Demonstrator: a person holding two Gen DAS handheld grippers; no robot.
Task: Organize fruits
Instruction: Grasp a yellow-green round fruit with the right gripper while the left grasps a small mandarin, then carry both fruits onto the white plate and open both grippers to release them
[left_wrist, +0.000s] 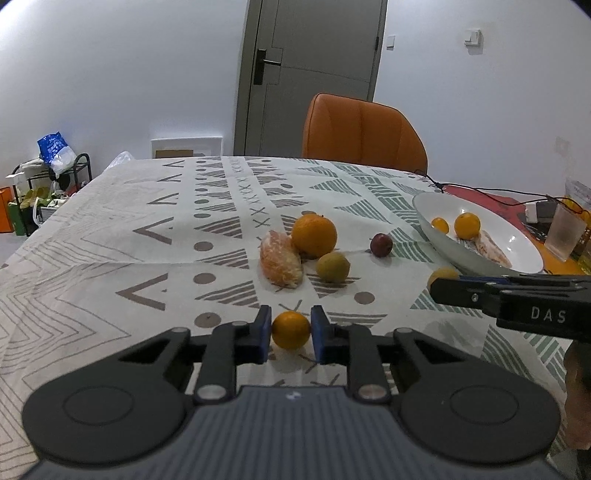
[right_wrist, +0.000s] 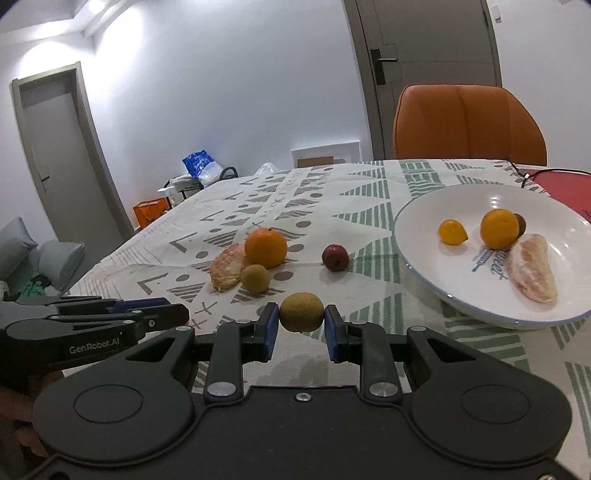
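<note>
My left gripper (left_wrist: 291, 326) is shut on a small orange fruit (left_wrist: 291, 330), low over the patterned tablecloth. In the right wrist view my right gripper (right_wrist: 301, 317) is shut on a round yellow-green fruit (right_wrist: 301, 312), just left of the white plate (right_wrist: 417, 266). The plate holds two orange fruits, a peeled citrus piece (right_wrist: 533, 275) and a brown fruit partly hidden behind. Farther out on the cloth lie a large orange (left_wrist: 314, 236), a peeled citrus piece (left_wrist: 280, 264), a small greenish fruit (left_wrist: 332, 267) and a dark red fruit (left_wrist: 381, 244).
An orange chair (left_wrist: 364, 133) stands at the table's far side. Right of the plate, a black cable (left_wrist: 480, 190), a translucent cup (left_wrist: 565, 232) and small items sit on a red mat. A person's hand (right_wrist: 22, 413) shows at the lower left.
</note>
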